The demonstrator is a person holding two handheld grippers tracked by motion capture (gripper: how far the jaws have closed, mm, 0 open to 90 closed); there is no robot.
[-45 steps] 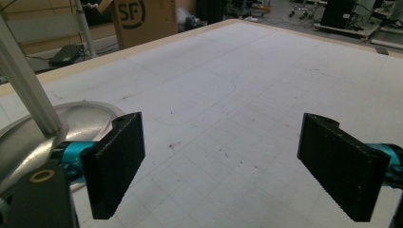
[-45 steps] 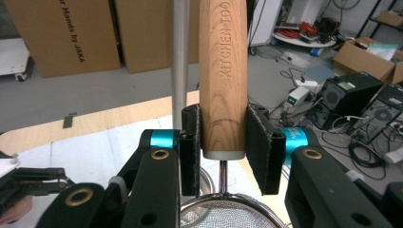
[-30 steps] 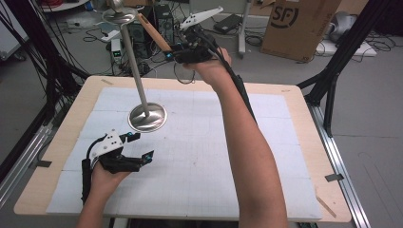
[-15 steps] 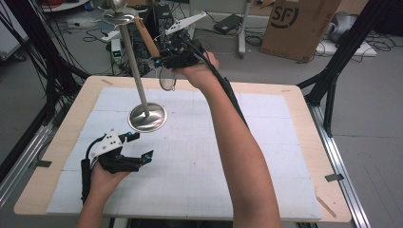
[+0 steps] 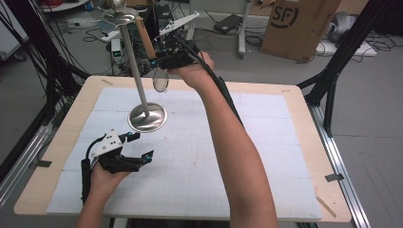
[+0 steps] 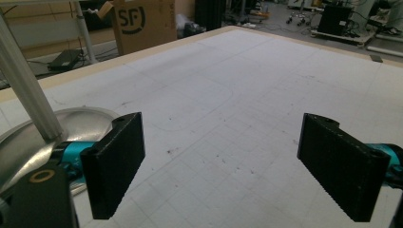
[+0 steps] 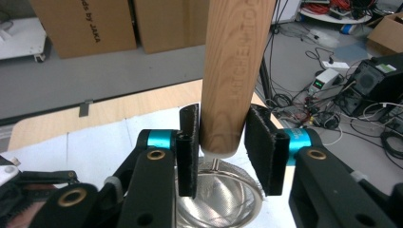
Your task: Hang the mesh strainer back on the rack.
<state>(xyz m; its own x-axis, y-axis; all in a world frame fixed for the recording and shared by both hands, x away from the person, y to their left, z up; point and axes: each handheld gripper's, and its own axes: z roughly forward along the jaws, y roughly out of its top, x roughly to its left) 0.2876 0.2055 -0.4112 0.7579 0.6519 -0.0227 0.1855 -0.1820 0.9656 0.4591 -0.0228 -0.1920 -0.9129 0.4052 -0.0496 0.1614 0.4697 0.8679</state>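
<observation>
The right gripper [image 7: 223, 152] is closed on the round wooden handle of a small metal mesh strainer [image 5: 160, 80], held high beside the tall silver metal stand [image 5: 138, 80]. The left gripper [image 5: 138, 147] rests wide open on the white desk [image 5: 285, 142], near the stand's base.

Wooden handle [image 7: 236, 71] cut off by top edge; strainer bowl [image 7: 219, 199] partly behind jaws.

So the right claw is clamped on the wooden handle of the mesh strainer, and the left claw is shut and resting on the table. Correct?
Not quite. The left claw is open, its jaws wide apart over the table, as the left gripper view shows. The rest holds: the right claw is clamped on the wooden handle of the mesh strainer.
</observation>
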